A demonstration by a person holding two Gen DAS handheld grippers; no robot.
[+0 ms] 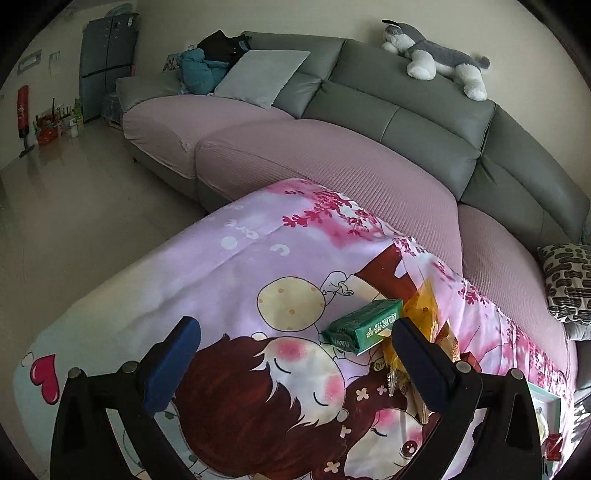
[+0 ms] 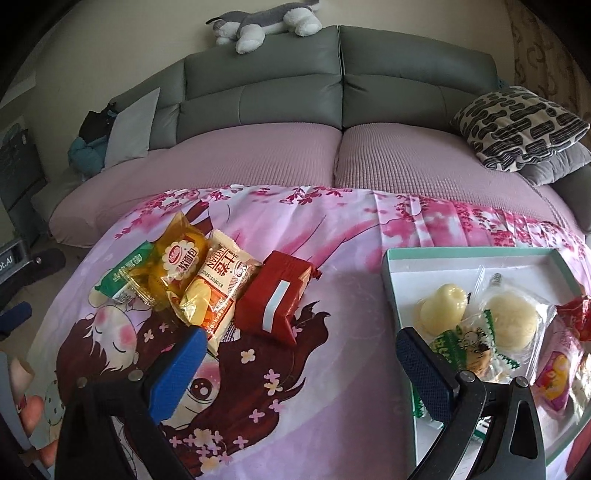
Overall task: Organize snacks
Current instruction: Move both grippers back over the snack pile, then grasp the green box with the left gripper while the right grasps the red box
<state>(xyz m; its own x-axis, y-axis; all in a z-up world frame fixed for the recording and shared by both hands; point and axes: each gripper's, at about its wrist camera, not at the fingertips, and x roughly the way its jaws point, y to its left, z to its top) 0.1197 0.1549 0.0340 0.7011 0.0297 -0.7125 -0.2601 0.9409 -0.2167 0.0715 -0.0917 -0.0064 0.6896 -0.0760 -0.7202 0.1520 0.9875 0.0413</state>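
Loose snacks lie in a row on the pink cartoon cloth [image 2: 332,295]: a green pack [image 2: 123,275], a yellow bread bag [image 2: 177,266], a cream packet [image 2: 225,291] and a red pack [image 2: 280,299]. A white tray with a teal rim [image 2: 443,253] at the right holds several wrapped buns and snacks [image 2: 509,321]. My right gripper [image 2: 301,345] is open and empty, above the cloth between the row and the tray. My left gripper [image 1: 295,332] is open and empty, with the green pack [image 1: 364,325] and yellow bag [image 1: 424,306] just beyond its right finger.
A grey sofa with mauve seat covers [image 2: 258,158] lies directly behind the cloth. A patterned cushion [image 2: 517,125] lies at the right and a plush husky [image 2: 258,22] on the sofa back. Bare floor [image 1: 74,184] lies to the left.
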